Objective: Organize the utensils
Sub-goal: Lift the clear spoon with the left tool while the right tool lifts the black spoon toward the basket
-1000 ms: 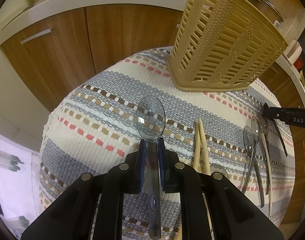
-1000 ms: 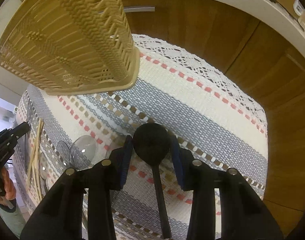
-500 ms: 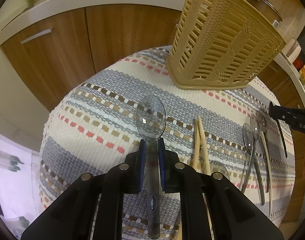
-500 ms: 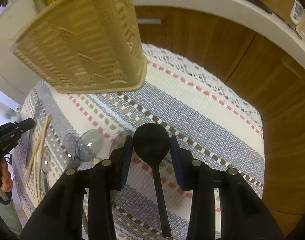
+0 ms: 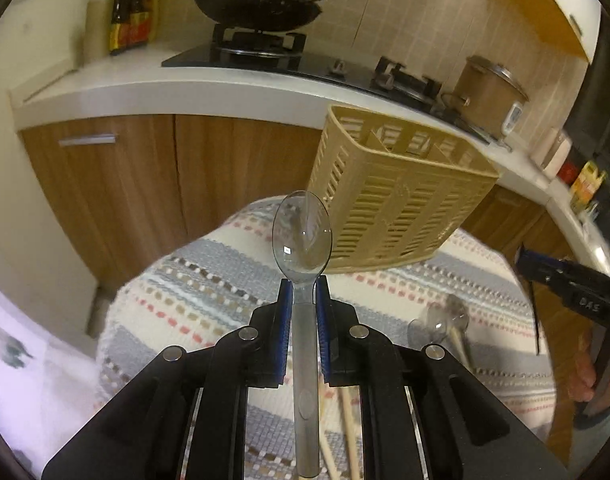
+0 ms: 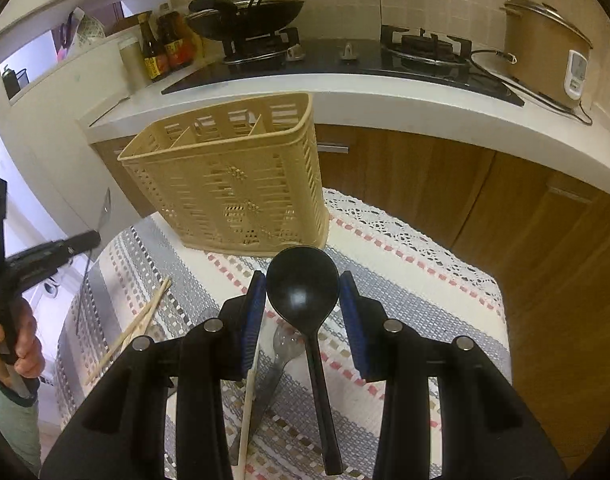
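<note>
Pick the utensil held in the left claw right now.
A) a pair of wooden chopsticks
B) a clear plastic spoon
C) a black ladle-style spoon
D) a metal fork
B: in the left wrist view the left claw is clamped on the neck of a clear plastic spoon, its bowl pointing up toward the beige basket.

Both tools — spoons aloft, higher
</note>
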Demonstrator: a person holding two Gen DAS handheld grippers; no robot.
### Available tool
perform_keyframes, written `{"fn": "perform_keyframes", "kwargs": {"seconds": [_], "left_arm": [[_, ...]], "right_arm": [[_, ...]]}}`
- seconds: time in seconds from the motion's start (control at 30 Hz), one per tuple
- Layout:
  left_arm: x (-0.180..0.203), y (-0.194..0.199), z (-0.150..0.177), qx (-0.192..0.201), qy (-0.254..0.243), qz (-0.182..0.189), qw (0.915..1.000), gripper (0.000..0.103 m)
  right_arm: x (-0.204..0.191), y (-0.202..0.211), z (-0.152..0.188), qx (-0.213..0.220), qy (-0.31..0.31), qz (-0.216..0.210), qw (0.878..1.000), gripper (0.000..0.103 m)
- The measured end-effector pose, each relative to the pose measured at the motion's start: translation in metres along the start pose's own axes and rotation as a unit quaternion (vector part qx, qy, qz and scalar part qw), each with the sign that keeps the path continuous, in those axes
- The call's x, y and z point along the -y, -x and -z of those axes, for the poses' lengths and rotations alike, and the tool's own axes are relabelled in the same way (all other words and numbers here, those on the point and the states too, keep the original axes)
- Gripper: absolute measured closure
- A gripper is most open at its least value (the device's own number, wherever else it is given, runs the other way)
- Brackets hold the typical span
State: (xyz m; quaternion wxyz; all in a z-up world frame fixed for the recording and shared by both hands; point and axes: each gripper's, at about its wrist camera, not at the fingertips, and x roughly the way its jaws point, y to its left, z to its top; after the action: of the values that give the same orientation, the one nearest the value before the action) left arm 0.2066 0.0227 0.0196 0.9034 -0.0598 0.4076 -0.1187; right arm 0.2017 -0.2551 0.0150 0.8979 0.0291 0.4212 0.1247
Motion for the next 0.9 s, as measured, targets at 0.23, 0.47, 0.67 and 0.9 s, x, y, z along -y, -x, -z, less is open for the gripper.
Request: {"fn": "perform_keyframes", "kwargs": {"seconds": [0.23,0.47,0.67,0.9], "left_arm": [[-0.014,-0.052,0.024,-0.114,0.008,-0.042,0.9925,0.093],[-0.014,-0.066,0.027,-0.160,-0.018,-0.042,0.9861,0.067],[-0.020,-0.069,0.006,-0.153,-0.016,-0.035,0.9875,0.052],[-0.014,-0.100,-0.006,-0.173,-0.027,-0.065,0.9824,0.055]], "right_arm": [[0.041,-0.063,0.016,-0.125,-0.071,0.041,0.989,0.069],[0.045,-0.081,0.020,-0.157,-0.067,0.039,0.985,0.068],[0.041,-0.082,0.018,-0.162,-0.059,0.037,0.984,0.068],[0.033,-0.084,0.013,-0.163,-0.054,0.038,0.984,0.068]]}}
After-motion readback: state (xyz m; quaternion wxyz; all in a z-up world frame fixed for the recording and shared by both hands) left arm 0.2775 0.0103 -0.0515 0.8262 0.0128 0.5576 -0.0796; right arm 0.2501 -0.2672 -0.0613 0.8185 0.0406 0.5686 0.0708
